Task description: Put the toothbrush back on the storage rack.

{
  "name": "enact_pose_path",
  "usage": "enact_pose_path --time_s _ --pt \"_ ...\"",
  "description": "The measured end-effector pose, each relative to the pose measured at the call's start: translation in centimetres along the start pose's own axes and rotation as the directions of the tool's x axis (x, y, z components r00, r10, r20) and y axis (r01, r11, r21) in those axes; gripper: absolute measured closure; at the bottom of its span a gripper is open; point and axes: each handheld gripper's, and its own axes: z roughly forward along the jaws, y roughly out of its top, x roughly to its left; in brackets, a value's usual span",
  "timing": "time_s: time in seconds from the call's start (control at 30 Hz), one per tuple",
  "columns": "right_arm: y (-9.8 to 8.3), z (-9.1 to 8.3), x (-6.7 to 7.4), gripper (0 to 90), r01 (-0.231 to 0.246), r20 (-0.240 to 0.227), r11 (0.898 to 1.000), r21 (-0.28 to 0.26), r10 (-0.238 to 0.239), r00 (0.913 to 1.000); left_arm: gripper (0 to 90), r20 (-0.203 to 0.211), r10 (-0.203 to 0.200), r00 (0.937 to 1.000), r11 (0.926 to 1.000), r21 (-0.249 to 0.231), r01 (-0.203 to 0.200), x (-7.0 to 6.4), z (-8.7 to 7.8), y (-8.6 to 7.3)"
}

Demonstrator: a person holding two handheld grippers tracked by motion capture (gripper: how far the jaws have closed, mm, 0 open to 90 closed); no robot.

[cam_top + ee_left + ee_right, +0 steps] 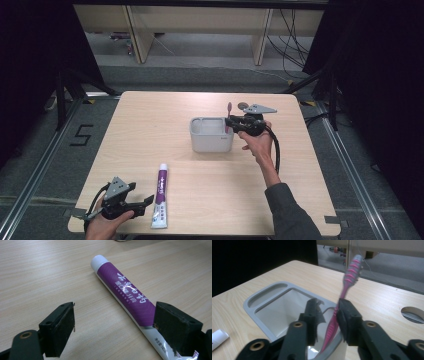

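Note:
A pink toothbrush (pixel 229 112) stands upright with its lower end inside the grey holder (pixel 210 144) at mid-table. My right gripper (pixel 234 123) is at the holder's right rim. In the right gripper view its jaws (pixel 329 312) stand slightly apart around the blurred toothbrush (pixel 352 272). The handle touches the right jaw only, above the holder (pixel 252 305). A purple and white toothpaste tube (pixel 161 192) lies flat near the front edge. My left gripper (pixel 145 206) is open just left of it. The tube (pixel 125 292) runs between the wide jaws (pixel 115 315), close to the right one.
A round cable hole (pixel 242 105) is cut in the table behind the right gripper and also appears in the right gripper view (pixel 413 313). The wooden table (pixel 150 130) is bare on its left half. Desks and cables stand on the floor beyond.

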Motion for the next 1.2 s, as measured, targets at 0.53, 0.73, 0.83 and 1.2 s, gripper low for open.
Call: enact_pose_path --time_s 0.53,0.73,0.83,1.2 --pt "-0.5 -3.3 0.0 48.1 -0.012 0.023 1.000 0.011 0.012 0.9997 16.8 -0.002 0.001 1.0000 1.0000 0.003 -0.001 0.0 0.0 0.0" --pt "-0.8 -4.0 0.0 46.4 0.013 0.036 1.000 0.003 -0.014 0.9993 16.8 -0.003 0.000 1.0000 1.0000 0.001 0.000 0.0 0.0 0.0" --pt "-1.0 -4.4 0.2 45.8 0.002 0.027 1.000 0.014 -0.002 0.9996 16.8 -0.003 -0.001 1.0000 1.0000 0.000 0.001 0.0 0.0 0.0" --pt "-1.4 -5.3 0.4 44.4 0.009 0.046 1.000 0.015 -0.010 0.9989 16.8 -0.004 0.001 1.0000 1.0000 0.001 -0.001 0.0 0.0 0.0"
